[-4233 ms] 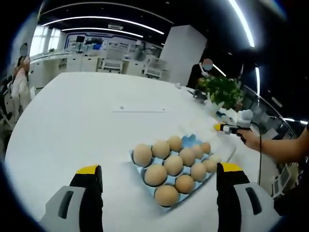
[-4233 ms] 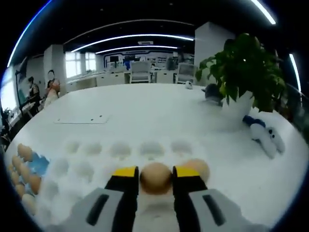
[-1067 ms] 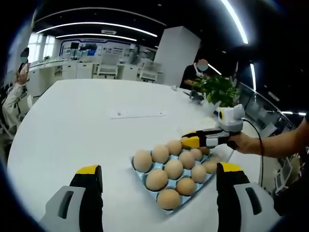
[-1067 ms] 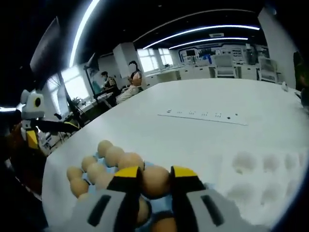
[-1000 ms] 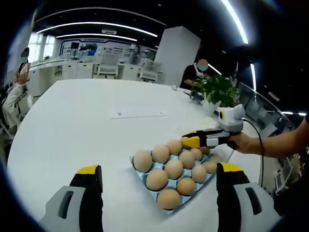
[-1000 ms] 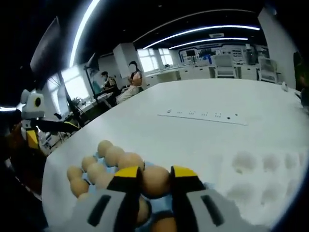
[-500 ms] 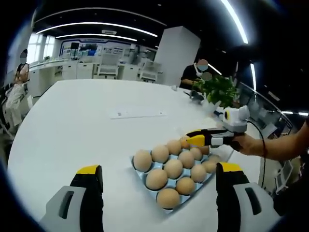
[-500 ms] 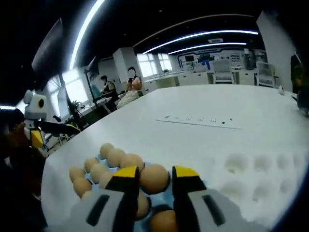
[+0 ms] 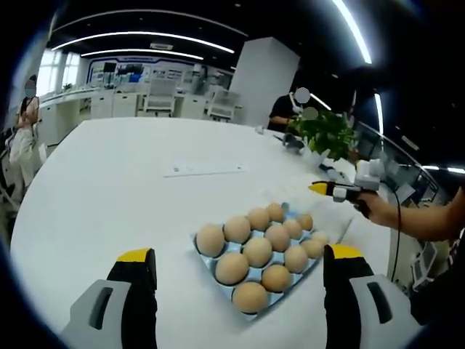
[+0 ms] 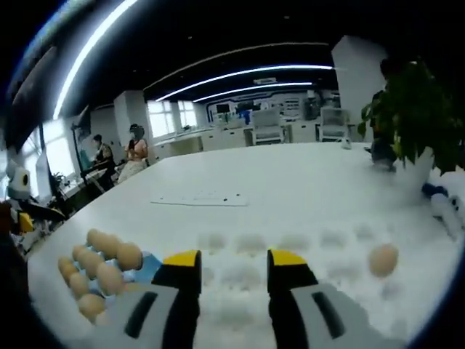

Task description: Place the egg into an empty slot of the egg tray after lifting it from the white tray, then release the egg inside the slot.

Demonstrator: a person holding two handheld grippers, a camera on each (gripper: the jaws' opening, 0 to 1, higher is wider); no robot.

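A blue egg tray [image 9: 220, 280] full of brown eggs [image 9: 258, 251] lies on the white table just ahead of my left gripper [image 9: 238, 254], which is open and holds nothing. To the right of that tray a hand carries my right gripper [image 9: 336, 191] over the white tray [image 9: 336, 218]. In the right gripper view, the right gripper [image 10: 234, 262] is open and empty above the dimpled white tray [image 10: 305, 251]. One egg [image 10: 383, 259] sits in that tray at the right. The blue egg tray [image 10: 149, 267] lies at the left with its eggs [image 10: 102, 265].
A potted plant [image 10: 410, 94] stands at the table's right side, also in the left gripper view [image 9: 323, 134]. A thin white strip [image 9: 203, 169] lies flat mid-table. People sit in the background. The white table [image 9: 109, 182] stretches wide behind the trays.
My right gripper opened and left its egg in the blue tray. It then drew away to the white tray. The left gripper barely moved.
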